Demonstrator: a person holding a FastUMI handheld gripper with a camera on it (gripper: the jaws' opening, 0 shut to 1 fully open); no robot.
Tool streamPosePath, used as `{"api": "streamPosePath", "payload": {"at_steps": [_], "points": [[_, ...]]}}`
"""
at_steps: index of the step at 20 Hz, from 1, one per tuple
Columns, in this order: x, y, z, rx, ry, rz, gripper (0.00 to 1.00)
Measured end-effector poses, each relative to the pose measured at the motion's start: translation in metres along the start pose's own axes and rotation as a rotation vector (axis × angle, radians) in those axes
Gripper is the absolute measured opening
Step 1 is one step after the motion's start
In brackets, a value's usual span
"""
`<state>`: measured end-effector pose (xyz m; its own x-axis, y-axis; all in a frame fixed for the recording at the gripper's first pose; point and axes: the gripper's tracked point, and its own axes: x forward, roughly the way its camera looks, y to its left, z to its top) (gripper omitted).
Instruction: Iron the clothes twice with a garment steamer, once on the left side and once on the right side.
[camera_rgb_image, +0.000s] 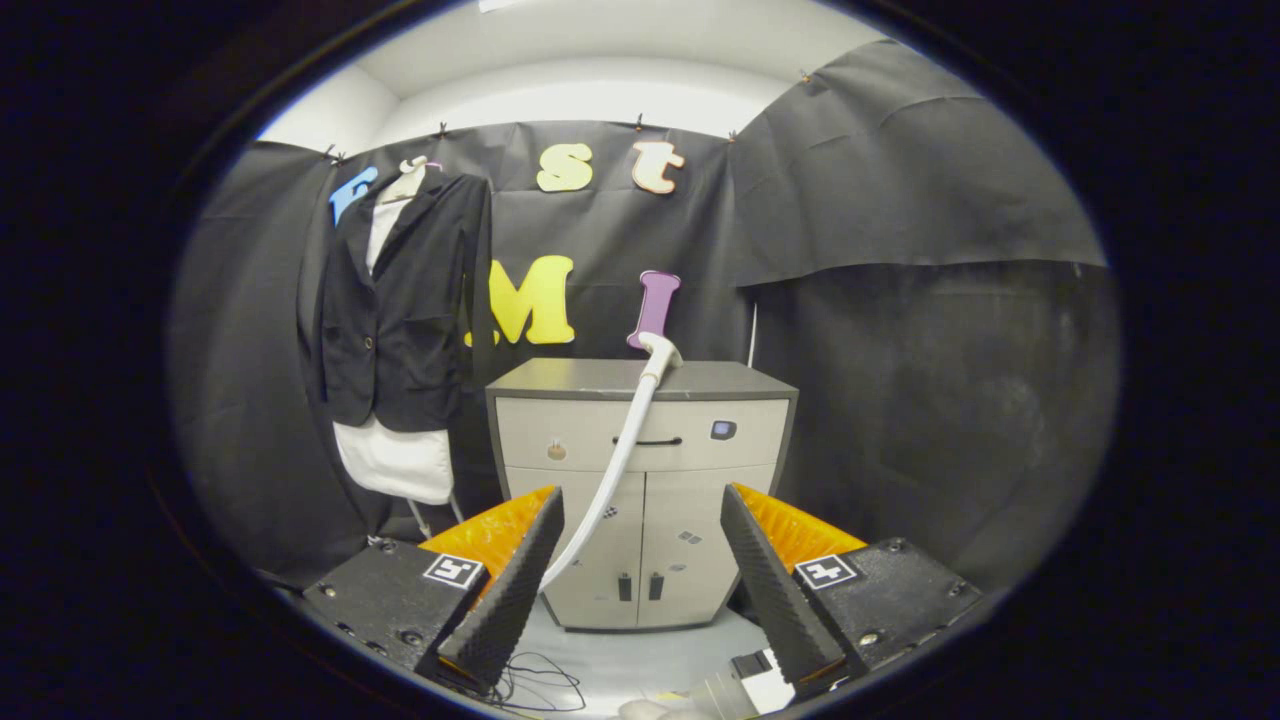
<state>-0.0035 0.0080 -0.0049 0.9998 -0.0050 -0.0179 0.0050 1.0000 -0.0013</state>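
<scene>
A dark jacket (405, 305) over a white shirt hangs on a hanger against the booth's wall, to the left of a grey cabinet (640, 480). A white steamer head (660, 352) rests on the cabinet's top, and its white hose (610, 470) runs down the cabinet's front toward my left finger. My gripper (640, 540) stands open well short of the cabinet, with nothing between its fingers (510, 590). The lower end of the hose passes behind the left finger.
The cabinet has a drawer with a dark handle (647, 441) and two lower doors. Thin dark cables (545, 685) lie on the pale floor below the fingers. A white object (740, 690) sits by the right finger's base. Black cloth walls close in the sides.
</scene>
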Motion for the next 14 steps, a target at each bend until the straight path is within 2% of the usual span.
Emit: {"api": "streamPosePath", "payload": {"at_steps": [7,14], "points": [[0.027,-0.003,0.022,0.018,0.014,-0.003,0.98],[0.11,-0.036,0.053,0.058,0.058,0.001,0.98]]}}
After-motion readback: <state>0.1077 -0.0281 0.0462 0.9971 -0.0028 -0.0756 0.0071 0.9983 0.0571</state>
